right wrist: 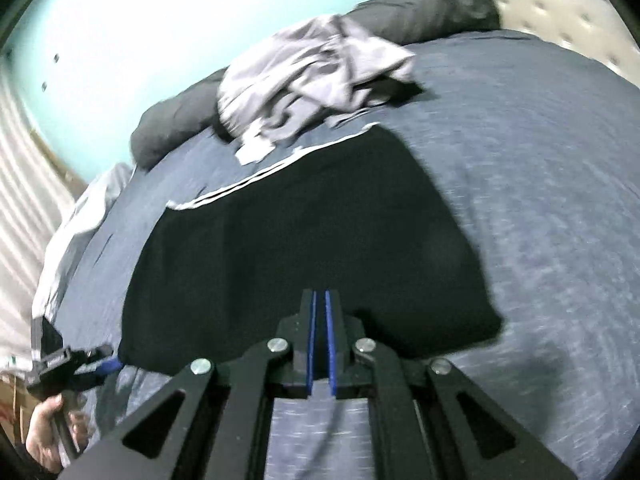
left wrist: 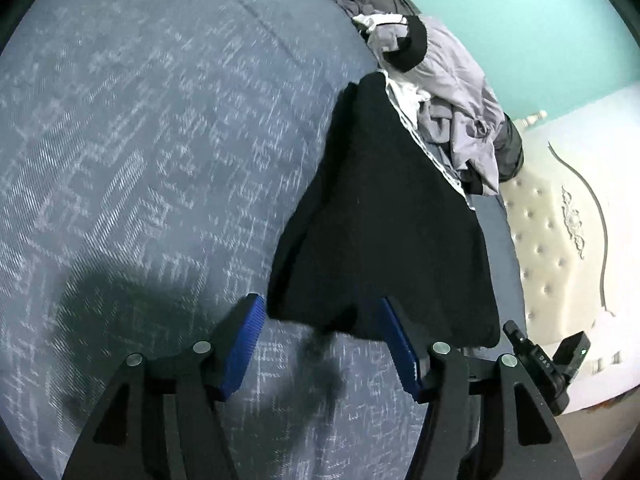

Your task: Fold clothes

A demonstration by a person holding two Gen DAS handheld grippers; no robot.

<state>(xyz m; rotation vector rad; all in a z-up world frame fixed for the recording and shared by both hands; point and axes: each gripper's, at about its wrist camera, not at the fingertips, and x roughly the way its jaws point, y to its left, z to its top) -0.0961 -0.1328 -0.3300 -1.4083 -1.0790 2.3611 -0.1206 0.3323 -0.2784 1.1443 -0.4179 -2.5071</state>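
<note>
— Left gripper?
— Spread wide, nothing between the blue pads, just above the near edge of the black garment.
— Right gripper?
— Pressed together, over the garment's near hem; whether pinching cloth, cannot tell.
— Farther out?
— Flat on the blue bedspread, then crumpled grey clothes, dark pillow, tufted headboard.

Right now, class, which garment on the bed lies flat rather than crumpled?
The black garment nearest the grippers lies spread flat; the lilac-grey garment beyond it sits bunched in a heap.
</note>
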